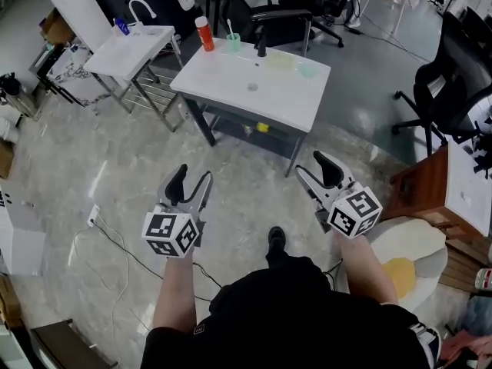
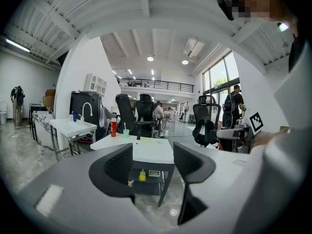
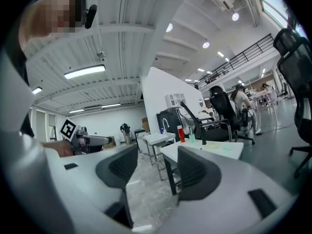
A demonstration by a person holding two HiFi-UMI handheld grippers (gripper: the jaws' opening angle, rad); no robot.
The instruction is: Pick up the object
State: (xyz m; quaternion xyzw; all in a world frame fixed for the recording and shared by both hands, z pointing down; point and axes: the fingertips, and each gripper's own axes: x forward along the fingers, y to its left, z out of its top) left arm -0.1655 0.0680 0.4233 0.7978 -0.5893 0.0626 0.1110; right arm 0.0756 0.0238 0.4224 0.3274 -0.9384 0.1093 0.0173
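Observation:
A white washbasin table stands ahead of me, and neither gripper reaches it. On its far edge are a red bottle, a green cup with a toothbrush in it, and a black tap. Pale green items lie on the top; I cannot tell what they are. My left gripper and right gripper hover open and empty over the floor. The left gripper view shows its jaws apart, framing the table, the red bottle and a yellow thing on the lower shelf. The right gripper is also open.
A second white basin stand with a blue bottle is at the back left. Black office chairs stand to the right and behind the table. A wooden desk is at the right. A cable trails across the marble floor.

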